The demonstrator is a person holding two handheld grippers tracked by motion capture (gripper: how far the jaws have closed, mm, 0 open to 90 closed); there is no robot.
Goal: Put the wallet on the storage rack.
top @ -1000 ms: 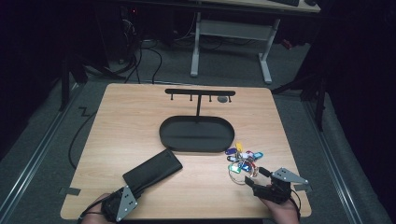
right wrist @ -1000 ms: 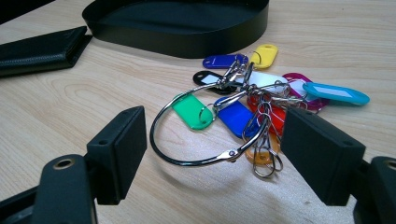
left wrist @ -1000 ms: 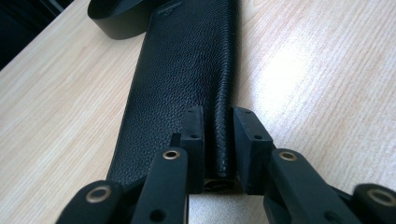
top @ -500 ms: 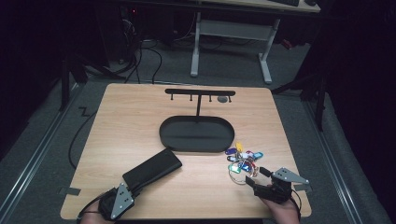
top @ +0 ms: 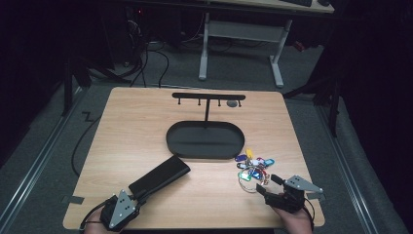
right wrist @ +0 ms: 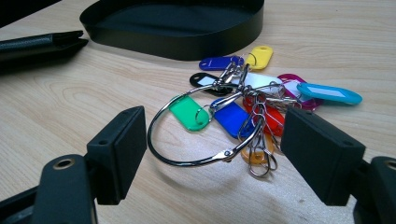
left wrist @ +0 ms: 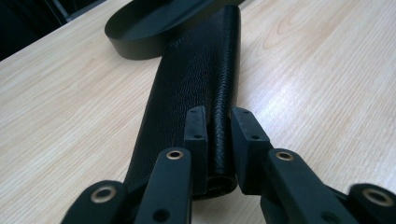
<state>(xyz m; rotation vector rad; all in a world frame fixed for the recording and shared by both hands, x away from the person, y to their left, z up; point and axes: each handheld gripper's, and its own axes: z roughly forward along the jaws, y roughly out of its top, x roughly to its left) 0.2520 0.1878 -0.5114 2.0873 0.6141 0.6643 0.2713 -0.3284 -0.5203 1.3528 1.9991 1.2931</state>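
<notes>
Now the left hand-held gripper (left wrist: 218,135) has pinched shut on the near edge of the black leather wallet (left wrist: 196,84), which lies flat on the tabletop (top: 146,131) ahead of it; grip looks set, lift can follow. Right hand-held gripper (right wrist: 212,154) sits wide open, holding nothing, key ring with coloured tags (right wrist: 243,107) just ahead between its jaws. Black oval tray (top: 204,140) beyond both, stand (top: 208,97) behind; nothing blocks either.
</notes>
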